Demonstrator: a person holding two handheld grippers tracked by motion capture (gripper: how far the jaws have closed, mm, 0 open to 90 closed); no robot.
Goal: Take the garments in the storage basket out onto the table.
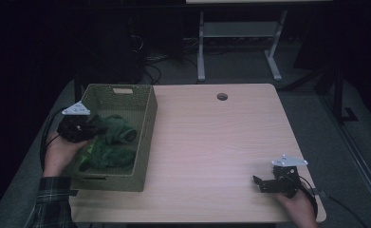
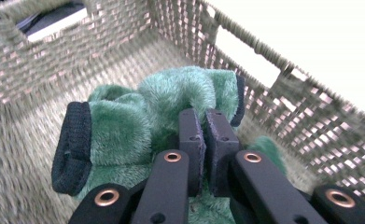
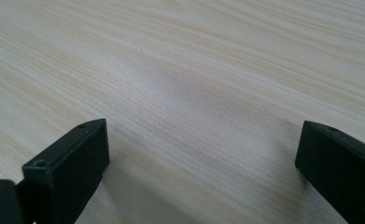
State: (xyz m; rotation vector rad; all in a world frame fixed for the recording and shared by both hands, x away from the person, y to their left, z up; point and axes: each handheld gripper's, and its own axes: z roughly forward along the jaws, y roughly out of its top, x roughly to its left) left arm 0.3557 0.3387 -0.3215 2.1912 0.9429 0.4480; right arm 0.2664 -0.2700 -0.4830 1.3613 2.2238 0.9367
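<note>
Pinching a fold of the green fleece garment (image 2: 171, 107) inside the woven basket (image 1: 147, 123), the left claw (image 2: 203, 135) is clamped on fabric, presumably for lifting out, while the right claw (image 3: 201, 154) rests apart on the table (image 1: 211, 142).

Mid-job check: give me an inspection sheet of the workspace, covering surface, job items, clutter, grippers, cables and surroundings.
Surface: light wooden table, with a round hole near its far edge.
Job's things: woven basket at the table's left; green fleece garment with black cuffs inside it.
Clutter: nothing seen.
Grippers: left gripper shut on a fold of the garment, inside the basket; right gripper open, nothing between its jaws, low over bare wood at the near right.
Cables: one trailing from each gripper; a tangle on the floor beyond the table.
Surroundings: dark room, grey floor, legs of another table behind.
</note>
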